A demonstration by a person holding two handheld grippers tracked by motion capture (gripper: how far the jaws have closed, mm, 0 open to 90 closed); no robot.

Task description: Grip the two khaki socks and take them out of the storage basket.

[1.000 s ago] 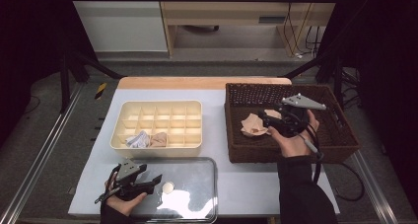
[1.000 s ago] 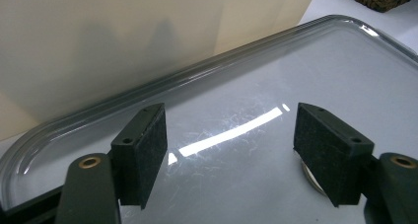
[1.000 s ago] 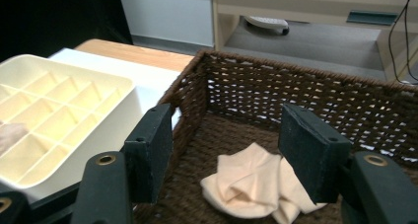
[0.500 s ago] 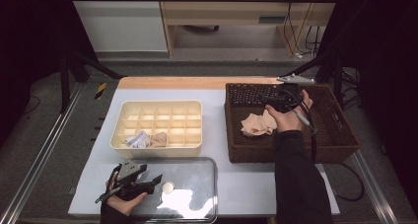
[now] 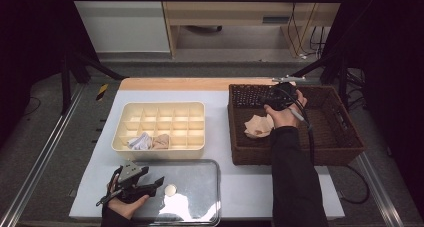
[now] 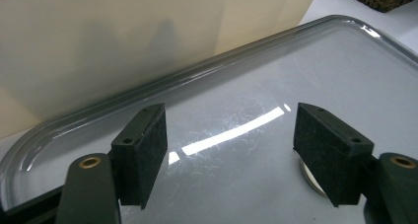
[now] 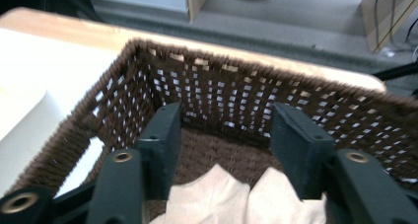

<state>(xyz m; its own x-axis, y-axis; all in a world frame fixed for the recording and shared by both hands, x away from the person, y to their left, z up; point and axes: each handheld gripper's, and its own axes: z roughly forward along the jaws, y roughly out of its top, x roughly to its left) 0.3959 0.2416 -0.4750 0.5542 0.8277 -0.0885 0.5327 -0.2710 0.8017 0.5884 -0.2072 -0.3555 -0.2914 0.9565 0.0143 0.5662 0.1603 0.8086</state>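
Observation:
My right gripper (image 5: 266, 100) is low inside the brown wicker basket (image 5: 300, 155), near its far left corner. Its jaws stand apart and have just been closing; nothing is pressed between the pads. In the right gripper view my right gripper (image 7: 226, 116) faces the basket wall (image 7: 236, 91), with crumpled beige cloth (image 7: 231, 197) lying just below the jaws. From above, the same beige cloth (image 5: 257, 126) lies beside the hand. My left gripper (image 5: 156, 185) rests open at the clear tray (image 5: 200, 187), next to a small white disc (image 5: 170, 189).
A cream divided organizer (image 5: 160, 106) sits left of the basket, with a white cloth (image 5: 140, 142) and a beige cloth (image 5: 161, 141) in front compartments. In the left gripper view, my left gripper (image 6: 229, 123) is above the clear tray (image 6: 236, 81), the disc (image 6: 306, 173) behind one jaw.
The right hand has moved from the basket's middle toward its far left corner and lower, its jaws narrower than before. The left hand and gripper have stayed put.

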